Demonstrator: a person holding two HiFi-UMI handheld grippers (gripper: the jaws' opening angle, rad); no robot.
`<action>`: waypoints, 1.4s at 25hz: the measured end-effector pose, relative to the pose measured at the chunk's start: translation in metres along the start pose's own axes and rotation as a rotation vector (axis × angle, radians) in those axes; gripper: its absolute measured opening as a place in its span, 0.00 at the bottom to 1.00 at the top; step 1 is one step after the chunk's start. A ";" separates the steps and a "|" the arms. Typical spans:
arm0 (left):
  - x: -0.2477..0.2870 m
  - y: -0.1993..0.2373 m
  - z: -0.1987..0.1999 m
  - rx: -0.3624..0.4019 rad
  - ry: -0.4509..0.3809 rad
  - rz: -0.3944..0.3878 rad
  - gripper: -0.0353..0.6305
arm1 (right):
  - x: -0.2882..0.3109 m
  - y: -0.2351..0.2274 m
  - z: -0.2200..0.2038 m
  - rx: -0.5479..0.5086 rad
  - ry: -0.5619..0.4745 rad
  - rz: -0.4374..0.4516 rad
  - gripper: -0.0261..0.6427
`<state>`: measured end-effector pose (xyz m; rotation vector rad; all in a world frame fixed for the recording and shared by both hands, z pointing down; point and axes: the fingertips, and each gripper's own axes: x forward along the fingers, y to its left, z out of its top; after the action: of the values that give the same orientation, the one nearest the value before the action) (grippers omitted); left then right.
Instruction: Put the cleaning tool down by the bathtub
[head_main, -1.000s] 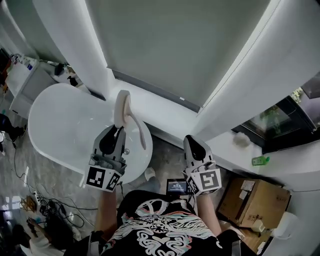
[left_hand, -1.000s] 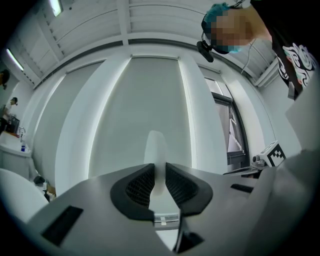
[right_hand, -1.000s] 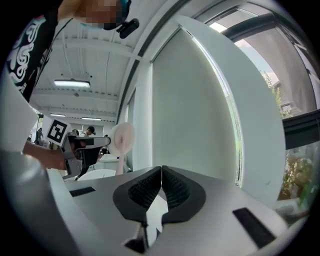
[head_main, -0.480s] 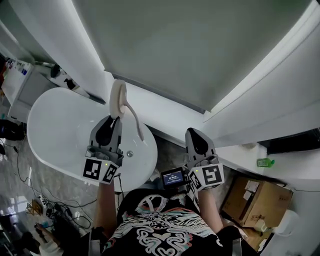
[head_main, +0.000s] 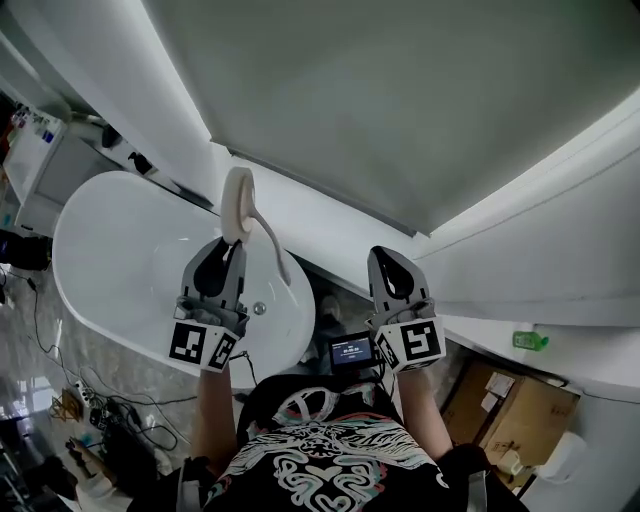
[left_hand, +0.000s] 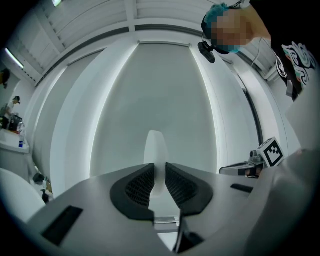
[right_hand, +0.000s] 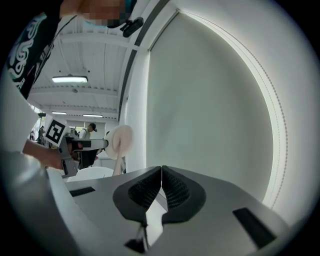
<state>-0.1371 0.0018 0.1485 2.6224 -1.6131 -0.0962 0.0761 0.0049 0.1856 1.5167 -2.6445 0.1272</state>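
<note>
The cleaning tool (head_main: 238, 205) is a cream-white brush with a round head and a long curved handle. My left gripper (head_main: 226, 258) is shut on it just below the head, holding it upright over the white oval bathtub (head_main: 110, 260). In the left gripper view the brush head (left_hand: 155, 150) rises between the two black pads (left_hand: 139, 185). My right gripper (head_main: 388, 278) is shut with nothing in it, raised to the right of the tub over the floor. In the right gripper view the brush (right_hand: 121, 142) and the left gripper show at the left.
A white wall with a large grey panel (head_main: 400, 100) stands behind the tub. A cardboard box (head_main: 510, 410) and a small green bottle (head_main: 530, 340) are at the right. Cables (head_main: 110, 415) lie on the marble floor at the lower left. A shelf with items (head_main: 30, 135) is at the far left.
The view has shifted slightly; both grippers keep nearly the same pose. The left gripper still holds the brush above the tub, and the right gripper stays shut.
</note>
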 end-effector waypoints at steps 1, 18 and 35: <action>0.004 0.003 -0.003 -0.002 0.008 0.002 0.17 | 0.005 -0.001 -0.002 -0.004 0.004 0.005 0.08; 0.072 0.026 -0.103 0.057 0.210 -0.002 0.17 | 0.064 -0.036 -0.084 0.069 0.143 0.050 0.08; 0.134 0.041 -0.154 0.132 0.258 -0.094 0.17 | 0.111 -0.075 -0.147 0.100 0.189 -0.012 0.08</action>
<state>-0.1001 -0.1338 0.3022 2.6701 -1.4578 0.3421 0.0909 -0.1108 0.3472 1.4684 -2.5138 0.3878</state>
